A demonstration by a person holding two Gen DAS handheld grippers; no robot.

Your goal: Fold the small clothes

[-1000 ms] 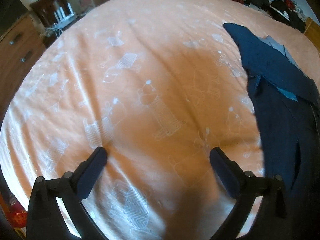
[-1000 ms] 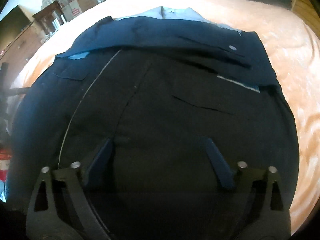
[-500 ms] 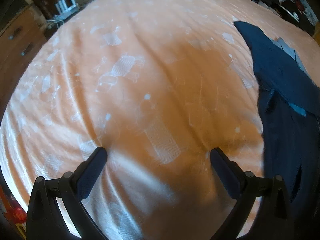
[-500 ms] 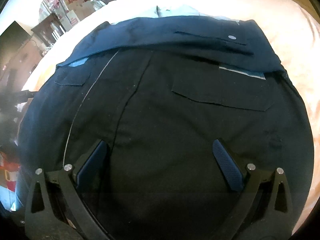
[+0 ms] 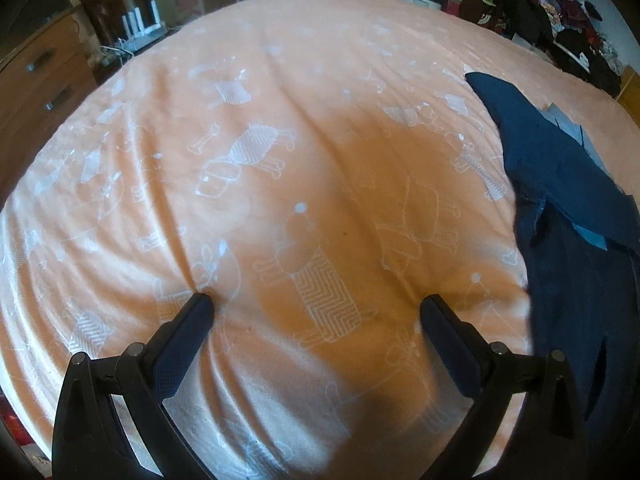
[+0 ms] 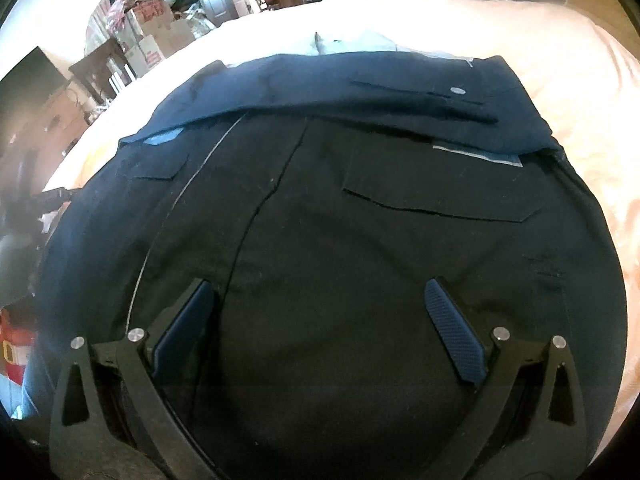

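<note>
**Between folds: both grippers empty**

The dark navy shorts (image 6: 360,220) lie on the orange bedspread (image 5: 280,160), waistband folded at twelve o'clock. Right gripper (image 6: 320,312) hovers wide above; left gripper (image 5: 316,316), wide, must reach toward three o'clock.

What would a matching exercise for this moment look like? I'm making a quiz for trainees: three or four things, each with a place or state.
Things:
1. left tool
2. right tool
3. navy shorts
4. metal button

Places or states:
A. on the folded-over band at the far edge of the garment
B. open, over bare orange bedspread
C. open, over dark fabric
D. spread flat on the bed, pocket flaps showing

Pairs: 1-B, 2-C, 3-D, 4-A
</note>
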